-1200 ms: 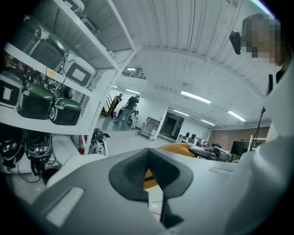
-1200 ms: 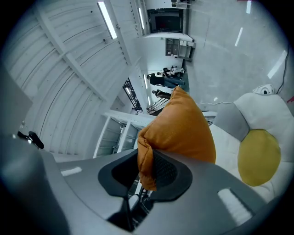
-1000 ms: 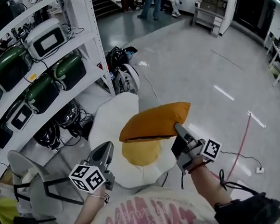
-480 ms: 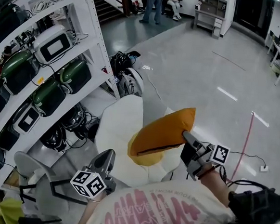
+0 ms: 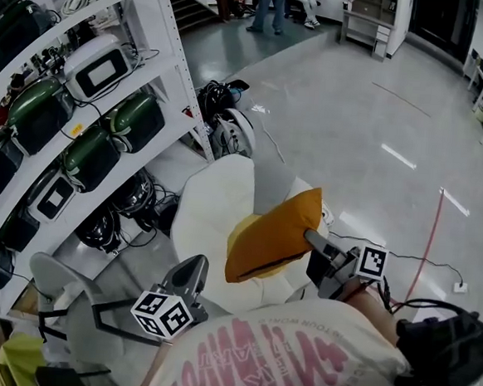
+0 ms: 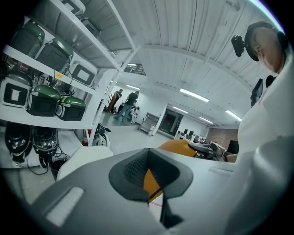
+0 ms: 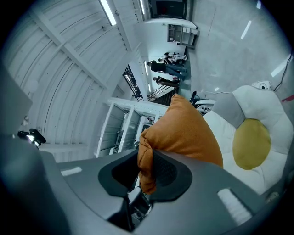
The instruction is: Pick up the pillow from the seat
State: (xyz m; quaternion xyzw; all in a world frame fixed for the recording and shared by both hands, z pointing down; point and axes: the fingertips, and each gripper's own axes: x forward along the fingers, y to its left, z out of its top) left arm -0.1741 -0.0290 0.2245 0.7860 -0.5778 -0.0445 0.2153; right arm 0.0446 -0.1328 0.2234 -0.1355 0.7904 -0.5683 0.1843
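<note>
Orange pillow point(image 5: 275, 236) is up over the white seat point(image 5: 212, 202) and looks clear of it, dangling from one pinched corner. It's soft and light, so it sags and swings. A corner bite can creep out, and a deeper bite on the seam edge would be safer. Right gripper point(image 5: 311, 235) is clamped on that corner, fabric bunched between the pads. Left gripper point(image 5: 192, 267) has jaws together, nothing in them. Pillow and seat carry no label. The pink shirt print point(image 5: 277, 370) isn't legible, and the cubes point(image 5: 372, 261) carry only square markers.
</note>
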